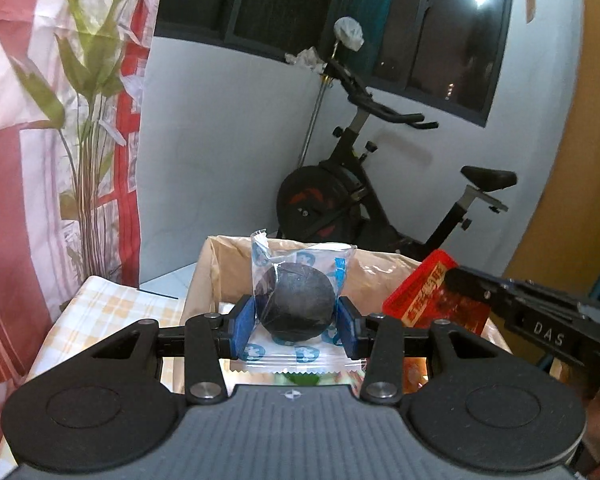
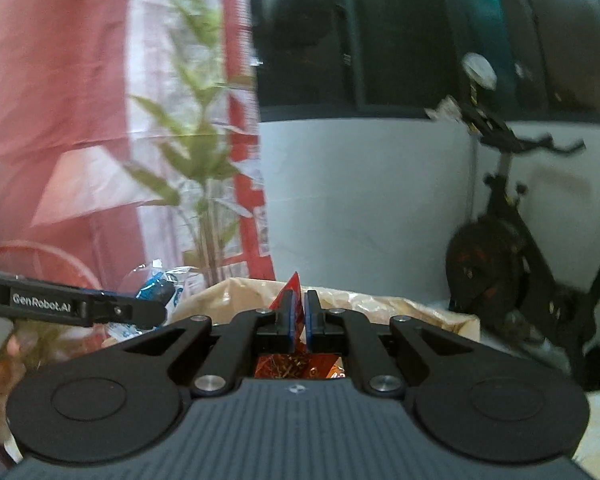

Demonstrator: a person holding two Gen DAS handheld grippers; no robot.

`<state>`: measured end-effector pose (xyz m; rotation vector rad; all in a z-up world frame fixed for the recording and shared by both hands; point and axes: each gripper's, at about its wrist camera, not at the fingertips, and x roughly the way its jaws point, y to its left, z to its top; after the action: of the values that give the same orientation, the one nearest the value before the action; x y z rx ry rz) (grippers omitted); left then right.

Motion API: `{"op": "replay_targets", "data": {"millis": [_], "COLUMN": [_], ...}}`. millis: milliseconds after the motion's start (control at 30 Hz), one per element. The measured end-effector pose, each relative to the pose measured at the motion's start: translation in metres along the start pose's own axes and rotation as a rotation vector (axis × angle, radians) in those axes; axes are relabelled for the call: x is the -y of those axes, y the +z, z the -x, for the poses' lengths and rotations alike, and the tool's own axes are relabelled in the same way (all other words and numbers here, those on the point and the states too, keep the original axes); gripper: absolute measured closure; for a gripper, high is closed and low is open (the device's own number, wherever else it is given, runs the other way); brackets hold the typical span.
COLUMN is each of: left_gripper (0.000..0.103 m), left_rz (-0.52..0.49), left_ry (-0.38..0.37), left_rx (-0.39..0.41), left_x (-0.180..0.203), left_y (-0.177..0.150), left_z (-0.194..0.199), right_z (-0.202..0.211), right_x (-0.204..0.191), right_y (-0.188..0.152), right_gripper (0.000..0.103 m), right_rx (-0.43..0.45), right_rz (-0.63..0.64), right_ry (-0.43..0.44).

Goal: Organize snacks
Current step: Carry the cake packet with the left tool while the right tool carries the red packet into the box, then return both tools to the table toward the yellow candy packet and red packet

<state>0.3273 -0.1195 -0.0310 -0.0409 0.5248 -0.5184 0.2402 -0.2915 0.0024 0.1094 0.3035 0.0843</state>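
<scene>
- Far left there's a red-and-white curtain (image 1: 28, 120) with a leafy plant (image 1: 88, 92) in front of it, plus a yellow checked cloth (image 1: 100, 312) over the tabletop. Just scenery, nothing to grab there.
- The left gripper (image 1: 296, 320) is clamped on a clear packet with blue print (image 1: 300, 280), blue pads (image 1: 244, 326) pinching the round dark cookie inside from both sides. The packet stands upright between the pads, held up just on the near side of the cardboard box (image 1: 204, 280).
- The box looks lined with brown paper and its mouth is open. I can't really tell what's lying in the bottom, something greenish peeks out below the packet.
- On the right, the right gripper (image 2: 299, 320) is closed tight on a red snack packet (image 1: 420, 296), held edge-on between the pads. It's also up over the box, near its right side, and close beside the cookie packet without touching it as far as I can see.
- An exercise bike (image 1: 380, 184) sits way back by the wall, well out of the way.
- My read: both snacks are picked and this is the carry-to-box step. Next move probably calls for lowering each packet into the box and letting go, one at a time so the two grippers don't bump.
</scene>
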Motion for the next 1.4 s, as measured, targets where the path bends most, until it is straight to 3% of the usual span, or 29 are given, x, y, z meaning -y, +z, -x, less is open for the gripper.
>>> {"op": "replay_targets", "data": {"millis": [133,267,300,367,400,533,700,1033,1400], "left_gripper": [0.056,0.053,0.050,0.036,0.035,0.035,0.035,0.035,0.036], "left_rz": [-0.037,-0.083,-0.085,-0.082,-0.078,-0.048,-0.044,-0.046,0.065], "left_ry": [0.002,0.011,0.006,0.014,0.016,0.003,0.003,0.068,0.091], "left_rx": [-0.013,-0.043,-0.045,-0.035,-0.028,-0.031,-0.038,-0.066,-0.155], "left_x": [0.001,0.001,0.002,-0.001,-0.002,-0.012,-0.029,-0.076,-0.111], "left_y": [0.008,0.010,0.010,0.010,0.010,0.010,0.002,-0.037,-0.099], "left_z": [-0.021,-0.037,-0.038,-0.036,-0.034,-0.022,0.004,0.065,0.065], "right_z": [-0.023,-0.038,-0.039,-0.039,-0.038,-0.029,-0.004,0.047,0.064], "right_x": [0.009,0.011,0.011,0.011,0.011,0.011,0.001,-0.034,-0.058], "right_y": [-0.002,-0.005,-0.006,-0.007,-0.007,-0.009,-0.014,-0.046,-0.100], "right_gripper": [0.098,0.090,0.079,0.063,0.054,0.046,0.019,0.007,0.007], "right_rx": [-0.025,-0.057,-0.065,-0.070,-0.068,-0.062,-0.040,-0.004,-0.142], "right_rz": [-0.071,-0.067,-0.058,-0.051,-0.053,-0.046,-0.024,0.015,0.072], "right_ry": [-0.020,-0.032,-0.037,-0.050,-0.049,-0.046,-0.024,-0.043,0.077]}}
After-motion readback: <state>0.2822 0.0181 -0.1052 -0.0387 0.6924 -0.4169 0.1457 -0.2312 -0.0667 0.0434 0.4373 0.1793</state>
